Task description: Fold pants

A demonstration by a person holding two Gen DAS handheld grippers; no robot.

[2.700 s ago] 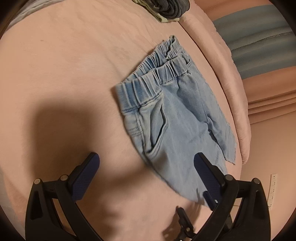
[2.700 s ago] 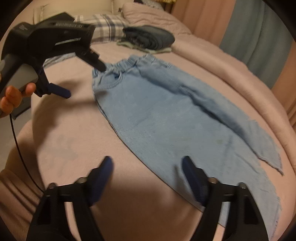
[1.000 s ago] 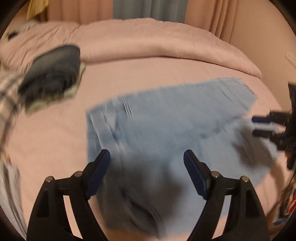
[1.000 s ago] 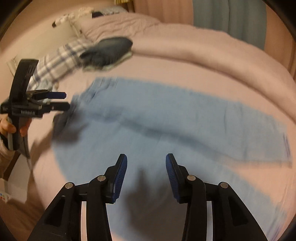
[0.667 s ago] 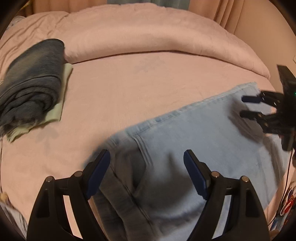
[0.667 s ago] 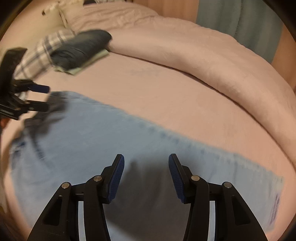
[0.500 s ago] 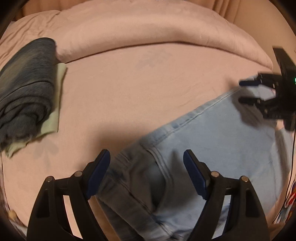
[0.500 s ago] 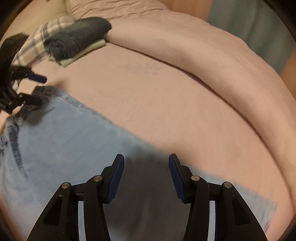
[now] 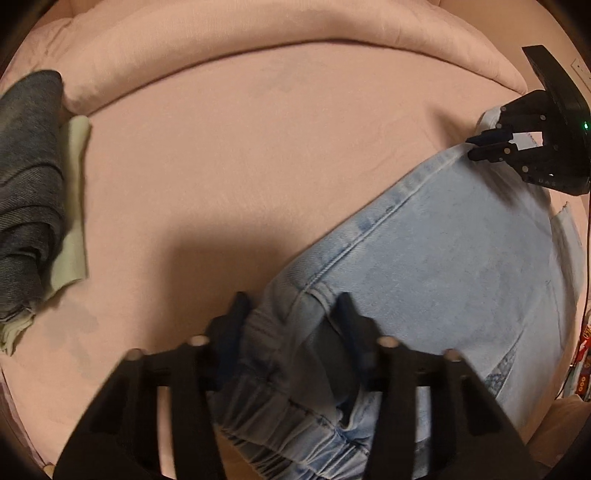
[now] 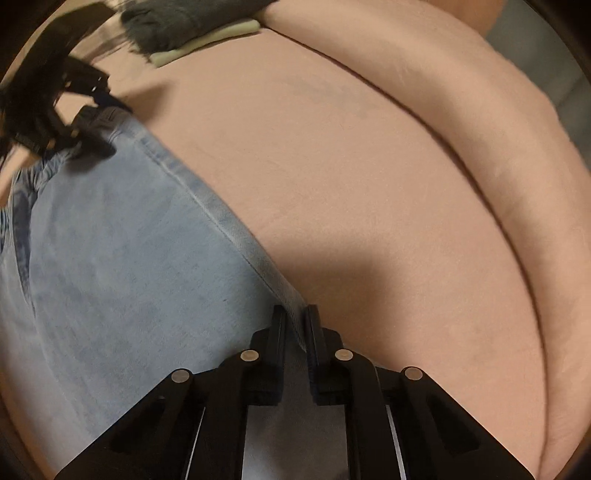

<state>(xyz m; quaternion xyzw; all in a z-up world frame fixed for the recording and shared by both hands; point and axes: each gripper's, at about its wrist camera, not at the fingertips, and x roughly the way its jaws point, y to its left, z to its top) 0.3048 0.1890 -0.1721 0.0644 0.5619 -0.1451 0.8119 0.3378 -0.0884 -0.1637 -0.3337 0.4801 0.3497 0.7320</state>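
Light blue pants (image 9: pixel 461 258) lie flat on the pink bed (image 9: pixel 221 166). In the left wrist view my left gripper (image 9: pixel 291 306) points steeply down at the waistband corner. Its jaws are closing, and bunched elastic waistband fills the gap between them. The right wrist view shows the same pants (image 10: pixel 129 277) at lower left. There my right gripper (image 10: pixel 295 317) is shut on the far side seam of the leg. The right gripper (image 9: pixel 491 146) also appears at upper right of the left view, pinching that edge. The left gripper (image 10: pixel 92 122) shows blurred at the top left.
A folded dark denim stack (image 9: pixel 26 184) on a pale green cloth sits at the left, and the same stack (image 10: pixel 184 22) lies at the top of the right view. A rolled pink duvet (image 9: pixel 277 37) runs along the far side of the bed.
Both grippers came down onto the far edge of the pants and closed. The left one closed around the waistband corner and the right one on the leg seam.
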